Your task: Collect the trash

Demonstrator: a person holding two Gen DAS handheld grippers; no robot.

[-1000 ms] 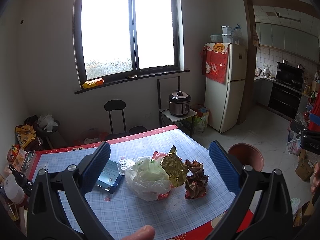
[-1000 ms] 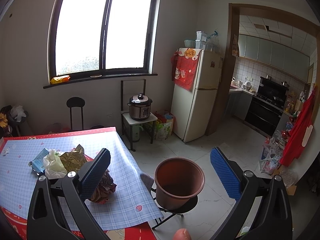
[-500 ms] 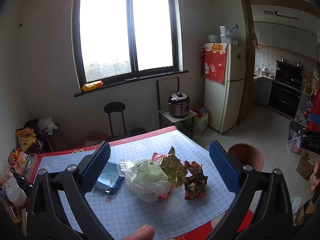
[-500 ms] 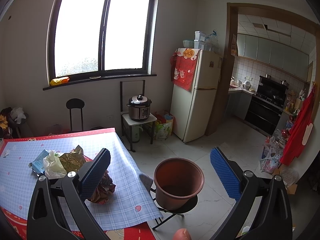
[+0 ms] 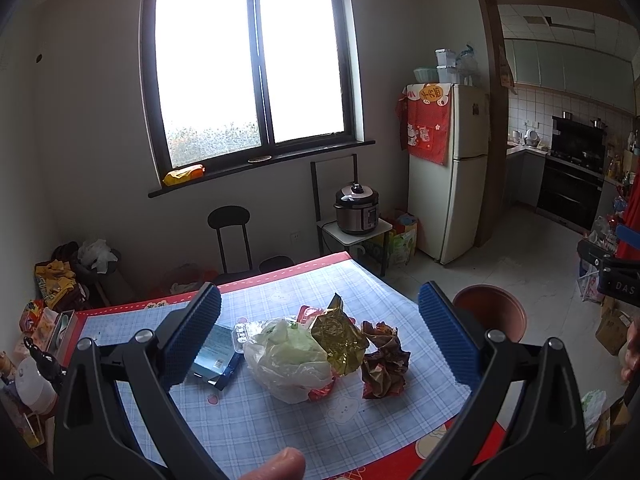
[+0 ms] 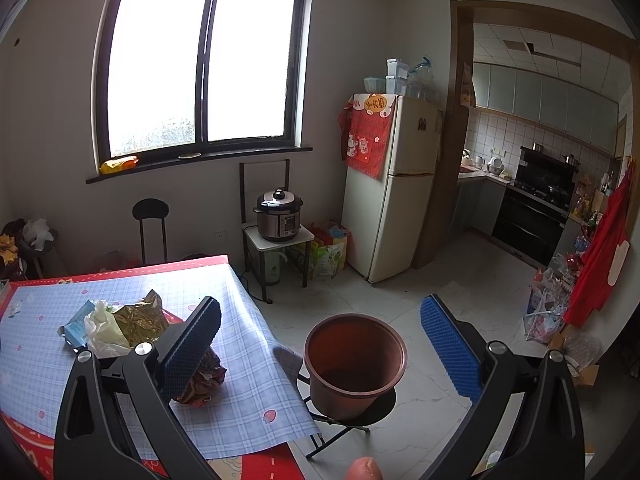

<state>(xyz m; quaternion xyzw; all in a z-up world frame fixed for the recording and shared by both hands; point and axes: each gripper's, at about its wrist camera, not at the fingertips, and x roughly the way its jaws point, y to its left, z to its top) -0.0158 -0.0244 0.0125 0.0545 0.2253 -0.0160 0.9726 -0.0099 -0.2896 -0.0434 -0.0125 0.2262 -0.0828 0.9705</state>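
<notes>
Mostly tabletop (image 5: pixel 280 420) under blue checked cloth, trash heaped near its right edge. Beside tabletop, off that right edge, brown bucket (image 6: pixel 354 364) on black stand, upright, nothing visible inside. Left gripper (image 5: pixel 320 344) spread wide, hovering above the heap, holding nothing. Right gripper (image 6: pixel 320 344) spread wide too, held over the gap between tabletop edge and bucket, nothing held. Heap, big to small: pale plastic bag (image 5: pixel 290 358) in middle, touching gold foil wrapper (image 5: pixel 338 334); crumpled brown wrapper (image 5: pixel 384 364) at right end; blue packet (image 5: pixel 214 354) at left, flat.
</notes>
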